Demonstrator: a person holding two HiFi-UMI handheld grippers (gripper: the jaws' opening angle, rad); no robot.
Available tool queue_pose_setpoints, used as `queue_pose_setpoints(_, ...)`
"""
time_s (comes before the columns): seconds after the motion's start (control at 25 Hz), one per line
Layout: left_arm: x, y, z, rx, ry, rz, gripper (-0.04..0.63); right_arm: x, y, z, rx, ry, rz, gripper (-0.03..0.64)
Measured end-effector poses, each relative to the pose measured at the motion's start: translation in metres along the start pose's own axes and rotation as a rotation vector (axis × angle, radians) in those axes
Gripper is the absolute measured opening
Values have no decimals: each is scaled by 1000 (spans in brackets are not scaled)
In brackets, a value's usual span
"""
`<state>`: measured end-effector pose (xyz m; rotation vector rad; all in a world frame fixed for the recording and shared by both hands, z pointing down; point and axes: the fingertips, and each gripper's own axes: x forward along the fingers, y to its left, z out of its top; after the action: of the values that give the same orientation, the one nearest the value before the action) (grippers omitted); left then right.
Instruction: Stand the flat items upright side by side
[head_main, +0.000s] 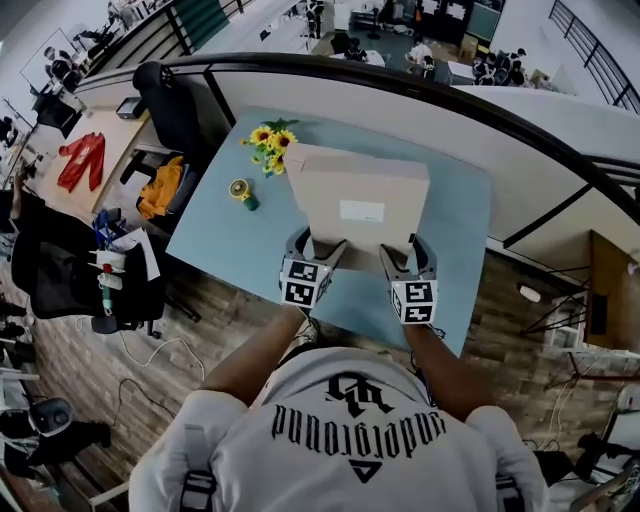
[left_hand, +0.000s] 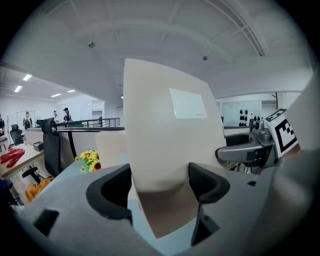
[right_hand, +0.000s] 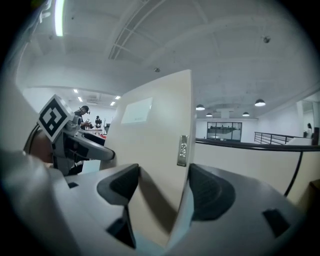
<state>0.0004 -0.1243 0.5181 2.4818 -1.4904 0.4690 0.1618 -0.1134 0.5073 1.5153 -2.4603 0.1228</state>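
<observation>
Box, one, gripped by left tool and right tool; perhaps second box behind.

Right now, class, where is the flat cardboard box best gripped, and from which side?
Grip the cardboard box along its near bottom edge, one gripper toward each end, coming from the person's side. It is broad but thin, so jaws need only span its thickness, as the left gripper and right gripper do. Two spaced grips should stop it twisting.
</observation>
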Motion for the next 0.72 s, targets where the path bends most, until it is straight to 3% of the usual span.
queue_pose_setpoints(0.36, 2, 92, -20, 62, 20, -100, 368, 61, 68, -1, 7, 12, -112, 319)
queue_pose_setpoints(0.72, 15, 124, -43, 104, 18, -152, 368, 87, 92, -17, 8, 36, -179, 319)
